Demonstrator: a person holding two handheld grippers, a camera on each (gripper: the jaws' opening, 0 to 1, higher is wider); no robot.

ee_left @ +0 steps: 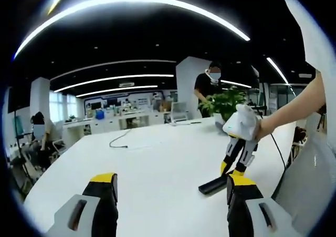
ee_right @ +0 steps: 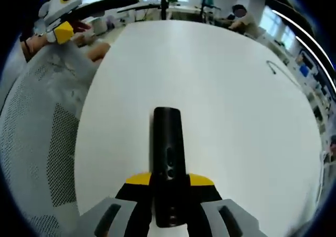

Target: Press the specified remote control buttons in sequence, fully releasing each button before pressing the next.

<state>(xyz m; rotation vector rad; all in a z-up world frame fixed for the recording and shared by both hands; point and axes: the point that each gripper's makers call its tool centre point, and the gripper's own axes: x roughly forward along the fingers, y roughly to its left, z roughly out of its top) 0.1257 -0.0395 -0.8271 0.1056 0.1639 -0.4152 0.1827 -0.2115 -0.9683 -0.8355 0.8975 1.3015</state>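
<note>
- My right gripper [ee_right: 169,187] is over the remote control [ee_right: 167,158]; its yellow-tipped jaws stand close on either side of the black body, at the button area. Whether they clamp it or only flank it I cannot tell.
- In the left gripper view the same gripper [ee_left: 234,169] stands tips-down on the near end of the remote control [ee_left: 212,185], so I judge a press to be in hand, or the tips to be resting just at the buttons.
- Which button lies under the tips is hidden by the jaws.
- Next move, as I judge it: lift the right gripper straight off until the button is fully released, then shift along the remote control to the next button without pushing it across the tabletop.
- My left gripper [ee_left: 170,187] has its jaws wide apart and holds nothing; it hangs over the bare tabletop [ee_left: 157,158].
- The remote control lies flat near the tabletop edge on my side, lengthwise away from that edge.
- A cable [ee_left: 121,140] lies well apart, toward the far edge.
</note>
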